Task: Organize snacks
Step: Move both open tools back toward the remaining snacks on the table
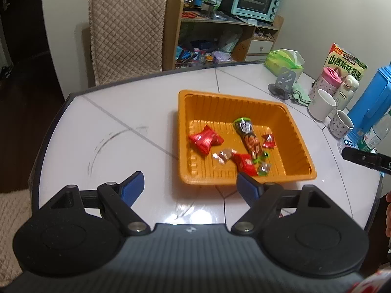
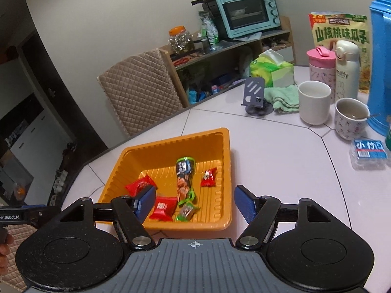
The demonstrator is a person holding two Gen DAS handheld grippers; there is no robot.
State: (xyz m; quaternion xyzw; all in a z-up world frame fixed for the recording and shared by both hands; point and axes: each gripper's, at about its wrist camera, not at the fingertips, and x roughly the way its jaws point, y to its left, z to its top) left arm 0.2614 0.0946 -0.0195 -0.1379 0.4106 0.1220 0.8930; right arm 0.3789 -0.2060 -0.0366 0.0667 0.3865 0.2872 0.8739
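The tray [image 1: 246, 102] sits on the counter [image 1: 122, 127], and all the snacks lie in it — a long pack [image 1: 248, 138] near the middle, a packet [image 1: 205, 139] to its left, a small packet [image 1: 268, 141] to its right. Right of the tray stand two cups [image 1: 321, 103], bottles behind them. Behind the tray, off the counter, a chair [image 1: 127, 34] — a shelf [image 1: 220, 36] beside it.

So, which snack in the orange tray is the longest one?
The long pack with green ends, in the middle of the tray; the others are short wrapped pieces.
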